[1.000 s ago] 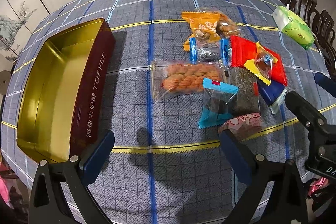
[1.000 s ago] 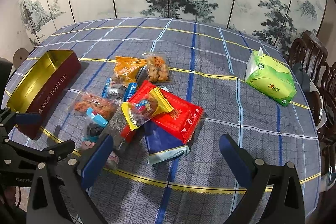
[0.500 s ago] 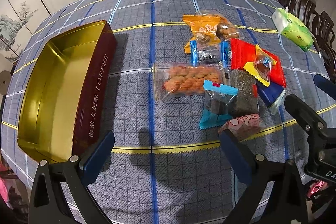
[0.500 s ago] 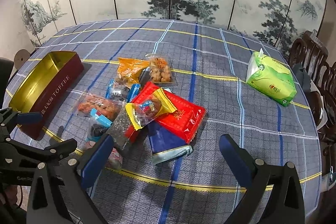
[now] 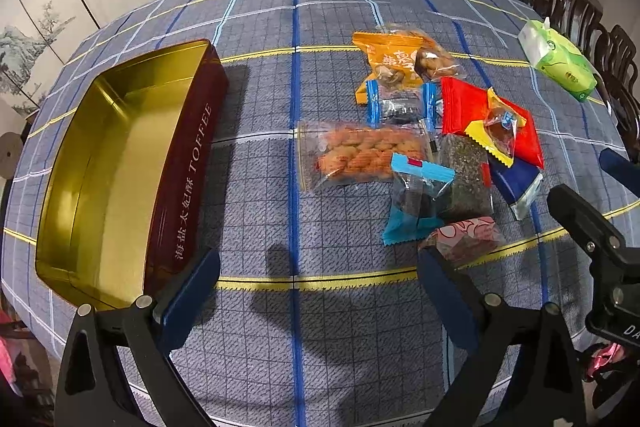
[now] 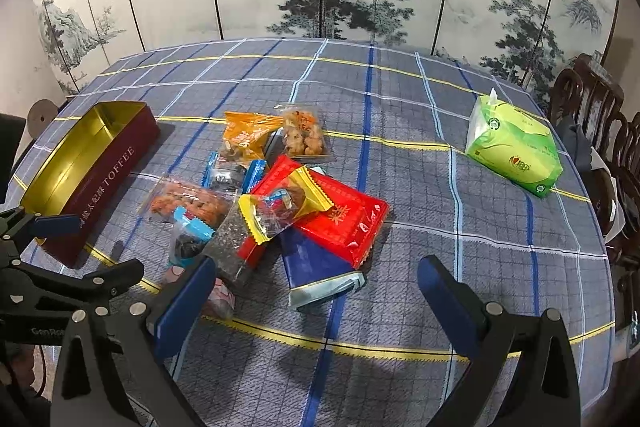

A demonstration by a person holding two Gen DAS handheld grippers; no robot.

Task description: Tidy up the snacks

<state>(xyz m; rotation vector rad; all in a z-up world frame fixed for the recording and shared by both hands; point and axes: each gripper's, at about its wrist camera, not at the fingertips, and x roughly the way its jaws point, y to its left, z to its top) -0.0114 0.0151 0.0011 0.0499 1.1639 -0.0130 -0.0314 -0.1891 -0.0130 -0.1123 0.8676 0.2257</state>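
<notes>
Both hand-held grippers have eased slightly back since the earlier frames; the snacks have not shifted on the desk (image 6: 400,99).

The left hand-held gripper (image 5: 318,277) hangs wide open and empty above the cloth just right of the toffee tin (image 5: 120,163); the right hand-held gripper (image 6: 316,283) is equally spread, holding nothing. The snack pile (image 6: 280,199) lies right of the tin, apart from it; the red packet (image 6: 344,219) tops a blue one (image 6: 312,263). The tissue pack (image 6: 516,147) sits far right of the tin.
</notes>
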